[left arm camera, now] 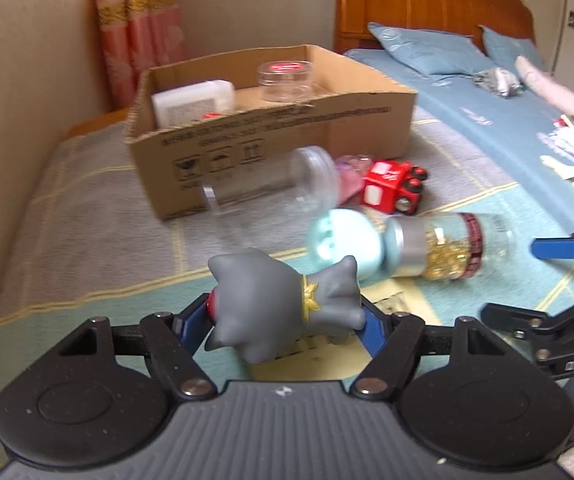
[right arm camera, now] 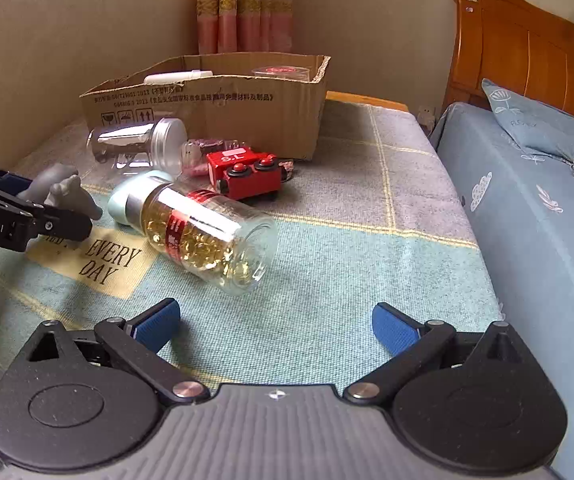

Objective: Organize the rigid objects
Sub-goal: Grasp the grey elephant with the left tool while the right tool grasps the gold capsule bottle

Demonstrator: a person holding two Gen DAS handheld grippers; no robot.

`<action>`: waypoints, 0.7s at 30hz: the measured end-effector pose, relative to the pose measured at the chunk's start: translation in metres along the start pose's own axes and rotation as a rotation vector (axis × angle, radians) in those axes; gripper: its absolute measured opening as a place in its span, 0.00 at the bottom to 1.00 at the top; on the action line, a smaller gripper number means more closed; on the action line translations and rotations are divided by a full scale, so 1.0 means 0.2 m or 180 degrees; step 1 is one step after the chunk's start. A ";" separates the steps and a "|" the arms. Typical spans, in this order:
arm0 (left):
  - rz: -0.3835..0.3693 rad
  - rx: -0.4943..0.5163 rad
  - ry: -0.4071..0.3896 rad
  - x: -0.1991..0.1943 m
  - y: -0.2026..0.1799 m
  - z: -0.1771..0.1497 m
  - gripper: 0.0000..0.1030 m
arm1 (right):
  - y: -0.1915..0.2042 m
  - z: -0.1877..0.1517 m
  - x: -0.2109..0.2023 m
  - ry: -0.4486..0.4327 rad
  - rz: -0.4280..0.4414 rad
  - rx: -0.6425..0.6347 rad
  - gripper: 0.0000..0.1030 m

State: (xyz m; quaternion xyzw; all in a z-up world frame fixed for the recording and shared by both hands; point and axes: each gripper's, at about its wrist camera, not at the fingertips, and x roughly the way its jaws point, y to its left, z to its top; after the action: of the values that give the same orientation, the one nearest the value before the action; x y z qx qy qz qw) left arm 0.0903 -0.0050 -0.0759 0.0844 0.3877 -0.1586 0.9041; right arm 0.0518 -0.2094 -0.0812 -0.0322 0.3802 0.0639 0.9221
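Your left gripper (left arm camera: 283, 320) is clenched on the grey toy figure (left arm camera: 283, 304); your right gripper (right arm camera: 275, 326) is released.

The cardboard box (left arm camera: 271, 128) on the blanket (right arm camera: 327, 280) is your landmark. The grey toy figure sits well in front of it, its blue pads (left arm camera: 371, 326) pressed against the toy's sides. Between box and toy lie a capsule bottle (right arm camera: 207, 232) on its side, a red toy train (right arm camera: 247, 176) and a clear jar (right arm camera: 139, 144). Inside the box are a white container (left arm camera: 191, 102) and a red-lidded jar (left arm camera: 285, 80).
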 end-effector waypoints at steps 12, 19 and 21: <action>0.0393 -0.0268 0.0060 -0.04 0.15 -0.10 0.71 | 0.17 0.17 0.02 0.0112 0.0451 0.0185 1.00; 0.0392 -0.0372 0.0044 -0.05 0.20 -0.11 0.71 | 0.20 0.29 0.11 0.0157 0.0186 0.0232 1.00; 0.0385 -0.0378 0.0056 -0.04 0.20 -0.12 0.71 | 0.22 0.31 0.14 0.0183 0.0063 0.0219 1.00</action>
State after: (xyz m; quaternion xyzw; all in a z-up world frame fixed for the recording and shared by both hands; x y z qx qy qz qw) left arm 0.0836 0.0402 -0.0850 0.0554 0.3985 -0.0797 0.9120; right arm 0.1085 -0.1560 -0.0583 0.0015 0.4088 0.0590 0.9107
